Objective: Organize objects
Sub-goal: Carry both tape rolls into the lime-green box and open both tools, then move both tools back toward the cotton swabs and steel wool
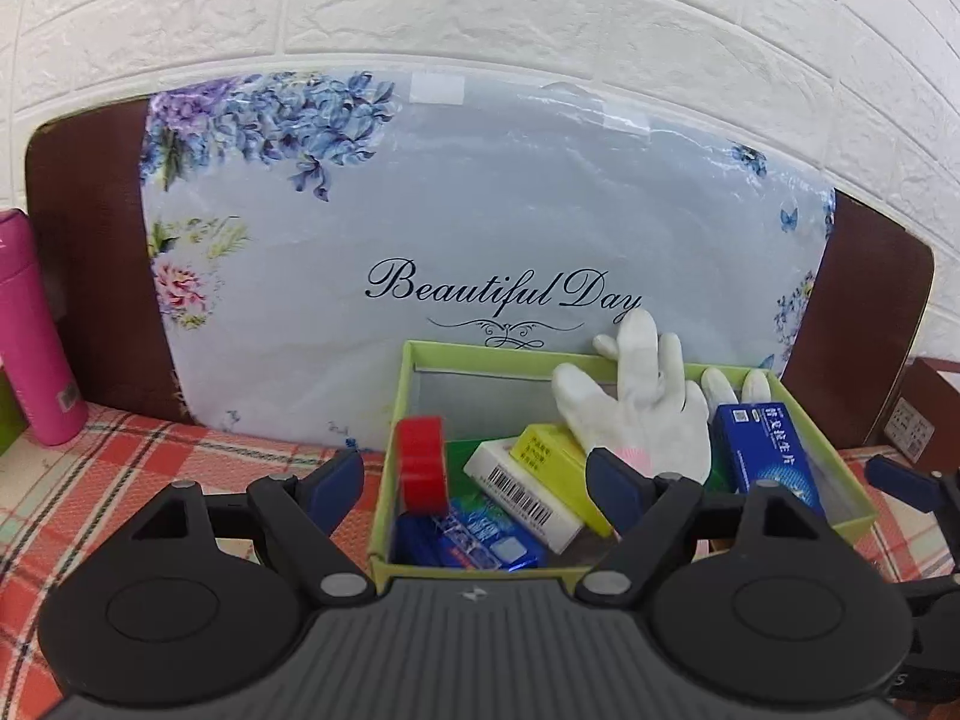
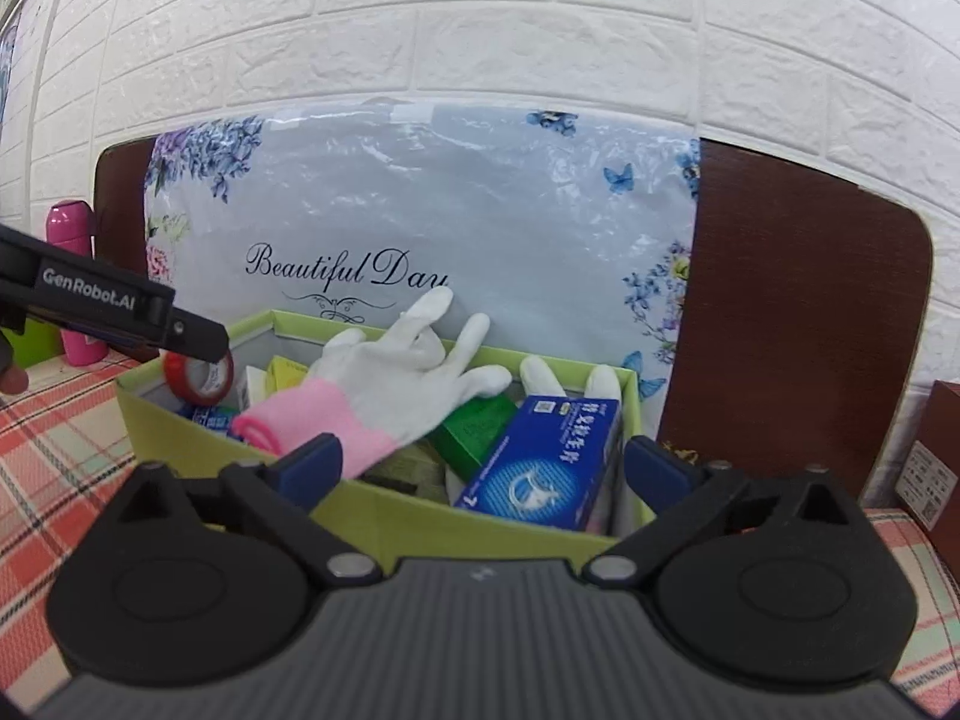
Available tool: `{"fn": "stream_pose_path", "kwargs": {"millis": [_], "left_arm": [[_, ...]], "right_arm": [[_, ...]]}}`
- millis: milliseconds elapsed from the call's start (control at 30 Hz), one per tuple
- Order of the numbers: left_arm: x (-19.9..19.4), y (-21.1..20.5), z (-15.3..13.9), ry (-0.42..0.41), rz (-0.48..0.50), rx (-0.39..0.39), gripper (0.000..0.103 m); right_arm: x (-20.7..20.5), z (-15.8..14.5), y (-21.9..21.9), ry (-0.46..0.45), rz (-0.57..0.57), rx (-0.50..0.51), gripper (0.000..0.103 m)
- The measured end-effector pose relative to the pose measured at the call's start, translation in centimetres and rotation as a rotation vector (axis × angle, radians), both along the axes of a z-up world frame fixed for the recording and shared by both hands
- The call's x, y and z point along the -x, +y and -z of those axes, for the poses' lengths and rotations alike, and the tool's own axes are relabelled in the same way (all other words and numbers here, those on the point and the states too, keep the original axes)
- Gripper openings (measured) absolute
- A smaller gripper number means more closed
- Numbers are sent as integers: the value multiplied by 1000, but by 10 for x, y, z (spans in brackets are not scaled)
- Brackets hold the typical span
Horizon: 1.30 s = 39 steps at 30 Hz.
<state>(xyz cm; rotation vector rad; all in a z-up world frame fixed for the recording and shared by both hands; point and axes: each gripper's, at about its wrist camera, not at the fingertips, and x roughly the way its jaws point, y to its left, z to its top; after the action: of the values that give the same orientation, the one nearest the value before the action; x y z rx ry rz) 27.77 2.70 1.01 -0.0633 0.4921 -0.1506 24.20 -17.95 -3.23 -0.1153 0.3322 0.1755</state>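
Note:
A light green box (image 1: pixel 492 357) (image 2: pixel 252 450) stands on the checked cloth. It holds a red tape roll (image 1: pixel 422 462) (image 2: pixel 201 377), a white and yellow carton (image 1: pixel 534 489), a blue packet (image 1: pixel 474 540), a blue medicine box (image 1: pixel 774 450) (image 2: pixel 540 456), a green carton (image 2: pixel 477 426) and white gloves with pink cuffs (image 1: pixel 642 402) (image 2: pixel 396 390). My left gripper (image 1: pixel 477 489) is open and empty just in front of the box. My right gripper (image 2: pixel 486 468) is open and empty over the box's near wall, its left finger beside the glove's cuff.
A flowered "Beautiful Day" package (image 1: pixel 480 228) (image 2: pixel 456 222) leans on a brown headboard (image 2: pixel 792 312) behind the box. A pink bottle (image 1: pixel 36 330) (image 2: pixel 75 282) stands at the left. A brown carton (image 2: pixel 936 456) sits at the right. The left gripper's arm (image 2: pixel 108 306) crosses the right wrist view.

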Motion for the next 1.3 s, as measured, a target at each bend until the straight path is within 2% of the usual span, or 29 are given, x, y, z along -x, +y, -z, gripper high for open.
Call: {"fn": "stream_pose_path", "kwargs": {"millis": [200,333,500,867,1133,1300], "left_arm": [[25,-7,-16,11,8,-2,84],[50,-17,-27,48,-4,-12,84],[91,-32,-28,38,2,-21,85],[152,-64,13,120,45,-44,85],[159,-74,49,234,50,-5,85],[146,-100,60,268,86,55,85]], "right_arm": [[28,-17,-10,-18,20,-42,103],[60,-32,-21,-47,22,-78,103],[105,-32,-35,-28,27,-83,103],[176,6,-70,78,106,-98,103],[198,41,-83,164,152,-80,103],[206,44,-97,174,179,-118,103]]}}
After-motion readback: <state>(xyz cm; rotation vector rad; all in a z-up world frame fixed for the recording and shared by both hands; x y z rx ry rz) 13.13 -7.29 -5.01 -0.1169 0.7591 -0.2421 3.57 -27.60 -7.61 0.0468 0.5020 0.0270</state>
